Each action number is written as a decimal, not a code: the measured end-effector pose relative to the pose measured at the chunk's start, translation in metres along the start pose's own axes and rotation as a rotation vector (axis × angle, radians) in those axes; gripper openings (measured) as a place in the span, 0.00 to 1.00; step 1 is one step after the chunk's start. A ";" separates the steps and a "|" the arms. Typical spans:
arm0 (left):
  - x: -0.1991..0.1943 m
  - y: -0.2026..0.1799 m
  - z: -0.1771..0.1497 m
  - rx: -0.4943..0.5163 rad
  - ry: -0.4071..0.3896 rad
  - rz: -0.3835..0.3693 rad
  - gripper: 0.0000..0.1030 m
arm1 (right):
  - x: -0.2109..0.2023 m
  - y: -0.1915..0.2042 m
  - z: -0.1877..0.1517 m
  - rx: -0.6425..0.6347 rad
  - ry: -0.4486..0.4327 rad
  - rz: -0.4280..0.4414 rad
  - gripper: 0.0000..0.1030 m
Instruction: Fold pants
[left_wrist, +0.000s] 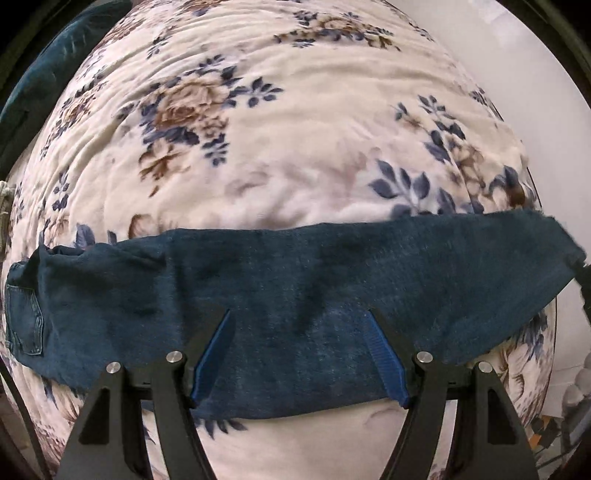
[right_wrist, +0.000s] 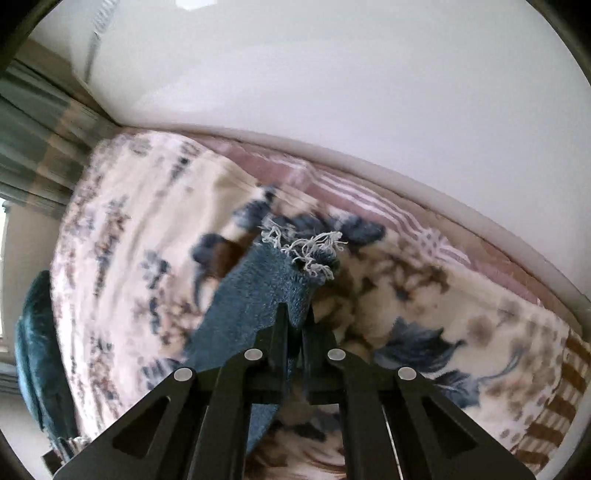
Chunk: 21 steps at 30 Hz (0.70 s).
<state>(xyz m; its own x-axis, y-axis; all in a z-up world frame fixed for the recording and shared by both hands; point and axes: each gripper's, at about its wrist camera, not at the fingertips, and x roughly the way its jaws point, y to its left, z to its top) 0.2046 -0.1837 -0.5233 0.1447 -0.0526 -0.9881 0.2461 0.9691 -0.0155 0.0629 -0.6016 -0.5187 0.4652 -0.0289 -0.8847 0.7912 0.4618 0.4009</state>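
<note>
Right now the right gripper (right_wrist: 295, 314) is pinching the frayed hem end of the dark blue jeans (left_wrist: 295, 280), jaws pressed together on the denim, while the left gripper (left_wrist: 299, 325) hangs spread above the leg, holding nothing. Likely risk: one thin pinch could slip, or the unheld middle may drag and bunch on the floral blanket (left_wrist: 280, 122). Jeans lie stretched left-to-right across the near blanket, back pocket far left

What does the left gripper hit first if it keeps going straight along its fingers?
Most likely the pants: the left gripper stands open directly over the dark blue denim stretched across the floral blanket. The blanket lies underneath. How much gap remains above the cloth is unclear.
</note>
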 end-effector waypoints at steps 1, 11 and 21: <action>0.002 -0.002 -0.001 0.002 0.002 0.003 0.69 | -0.007 0.000 0.001 -0.016 -0.010 0.014 0.06; 0.008 -0.026 0.005 0.035 -0.019 0.072 0.69 | 0.020 -0.027 0.048 -0.030 0.192 -0.066 0.67; 0.008 -0.049 0.018 0.032 -0.019 0.017 0.69 | 0.096 0.042 0.074 -0.355 0.371 -0.043 0.12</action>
<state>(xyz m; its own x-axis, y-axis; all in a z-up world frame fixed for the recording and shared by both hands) 0.2111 -0.2363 -0.5278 0.1677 -0.0408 -0.9850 0.2740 0.9617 0.0068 0.1705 -0.6506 -0.5689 0.2120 0.2319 -0.9494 0.5928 0.7418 0.3136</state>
